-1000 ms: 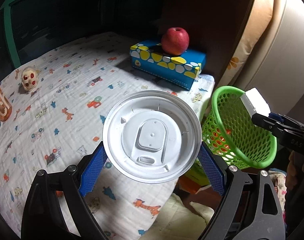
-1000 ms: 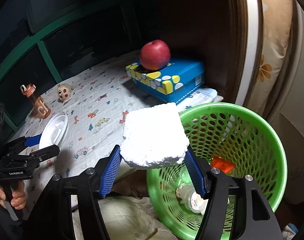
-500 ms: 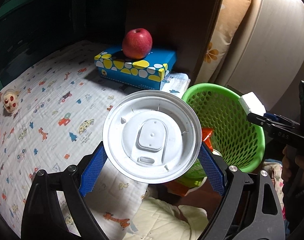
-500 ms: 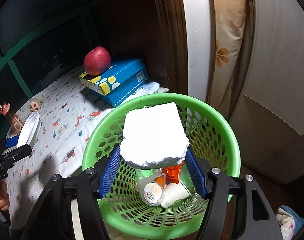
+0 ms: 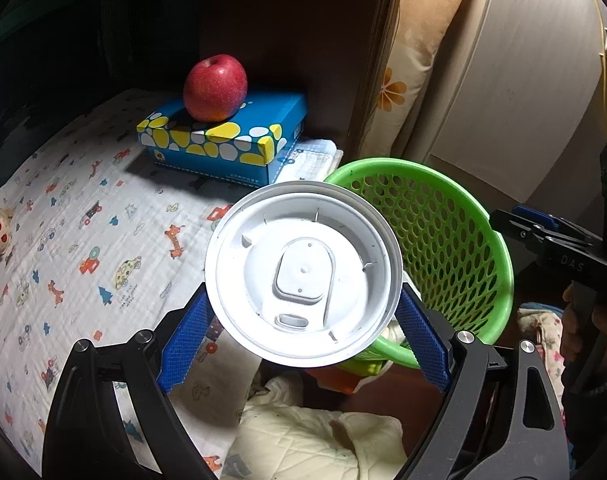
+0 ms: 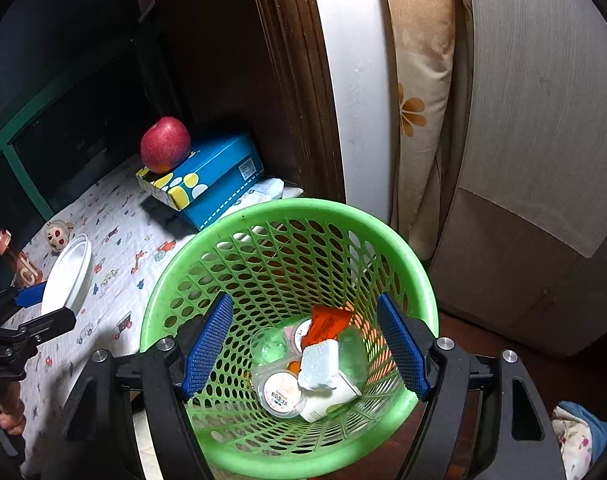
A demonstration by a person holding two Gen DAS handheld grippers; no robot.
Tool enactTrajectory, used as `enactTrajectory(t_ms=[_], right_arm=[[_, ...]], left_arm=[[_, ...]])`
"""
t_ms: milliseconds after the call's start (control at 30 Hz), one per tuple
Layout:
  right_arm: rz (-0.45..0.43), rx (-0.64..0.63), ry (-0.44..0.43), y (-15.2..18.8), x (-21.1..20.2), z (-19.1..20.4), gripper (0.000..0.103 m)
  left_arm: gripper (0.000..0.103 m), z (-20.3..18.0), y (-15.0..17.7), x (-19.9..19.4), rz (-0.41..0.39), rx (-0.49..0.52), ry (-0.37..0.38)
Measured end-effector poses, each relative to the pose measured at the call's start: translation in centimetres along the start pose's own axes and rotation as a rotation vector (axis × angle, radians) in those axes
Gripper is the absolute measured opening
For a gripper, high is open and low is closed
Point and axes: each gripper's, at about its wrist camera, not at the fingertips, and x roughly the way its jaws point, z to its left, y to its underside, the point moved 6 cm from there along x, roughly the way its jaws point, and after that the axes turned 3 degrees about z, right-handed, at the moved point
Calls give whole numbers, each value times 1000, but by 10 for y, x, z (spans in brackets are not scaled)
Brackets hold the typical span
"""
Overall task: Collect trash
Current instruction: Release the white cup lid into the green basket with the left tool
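My right tool (image 6: 305, 346) has just opened and dropped the white foam block (image 6: 318, 364) into the green mesh plastic basket (image 6: 419, 280), jaws now wide and empty, while my left tool (image 5: 303, 322) clamps the round white plastic lid (image 5: 303, 284) beside the rim, next to go in.

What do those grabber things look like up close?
Each hand-held gripper, the left and the right, has a black frame with cut-out holes, silver round bolts at the joints, and two long blue pads with a bumpy grid texture. Seen from the side, the right one bears pale letters on its black arm.
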Motion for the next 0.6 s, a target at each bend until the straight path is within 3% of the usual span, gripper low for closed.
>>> enactTrajectory(t_ms=[600], right_arm=[[-66, 74, -4, 1, -32, -31, 77]], left_arm=[[88, -63, -1, 53, 117, 96, 65]])
